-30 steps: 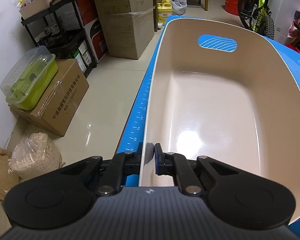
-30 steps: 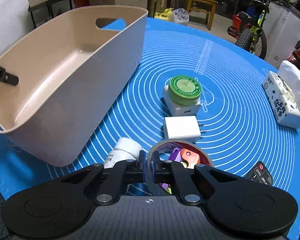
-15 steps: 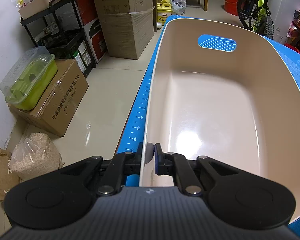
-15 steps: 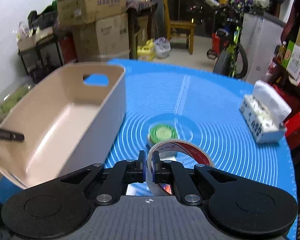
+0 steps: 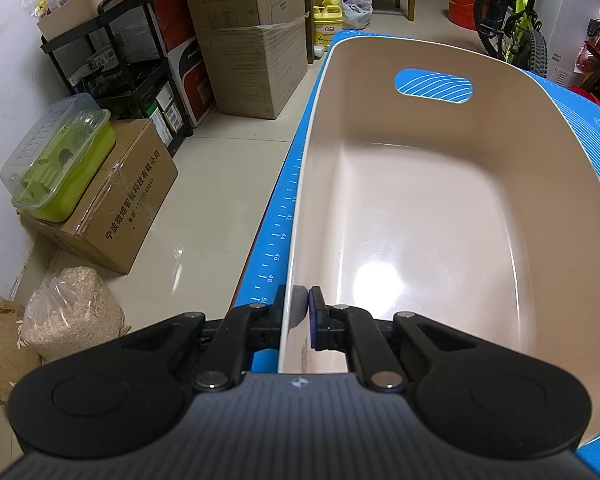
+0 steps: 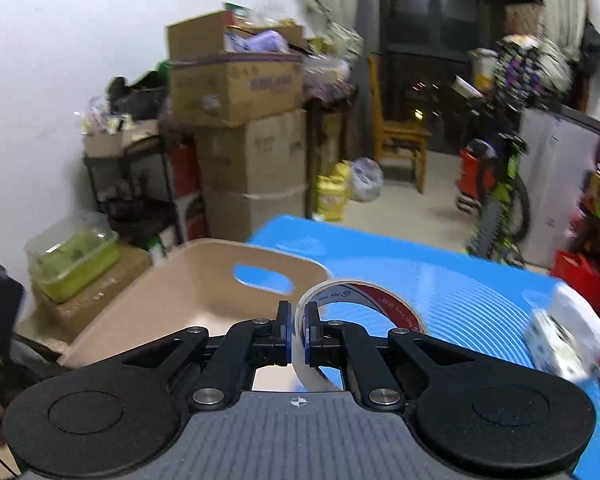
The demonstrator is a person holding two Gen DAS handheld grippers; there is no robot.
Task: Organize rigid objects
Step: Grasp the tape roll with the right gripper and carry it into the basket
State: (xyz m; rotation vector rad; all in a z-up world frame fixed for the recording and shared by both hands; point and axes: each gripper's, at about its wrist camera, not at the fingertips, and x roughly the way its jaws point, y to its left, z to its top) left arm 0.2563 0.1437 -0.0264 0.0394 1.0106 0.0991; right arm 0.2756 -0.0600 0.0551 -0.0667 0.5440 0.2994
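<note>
Right wrist: jaws clamp tape roll [image 6: 360, 304] wall; left jaws clamp bin [image 5: 440, 208] rim.

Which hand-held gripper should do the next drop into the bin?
Right. The right hand-held gripper is shut on the tape roll, lifted, with the bin just ahead on its left. The left hand-held gripper is clamped on the bin's rim, likely steadying it.

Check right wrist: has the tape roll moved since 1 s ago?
Yes. The right gripper, shut on the tape roll, has lifted it off the blue mat; it was low beside the other items and is now raised, nearer the beige bin.
</note>
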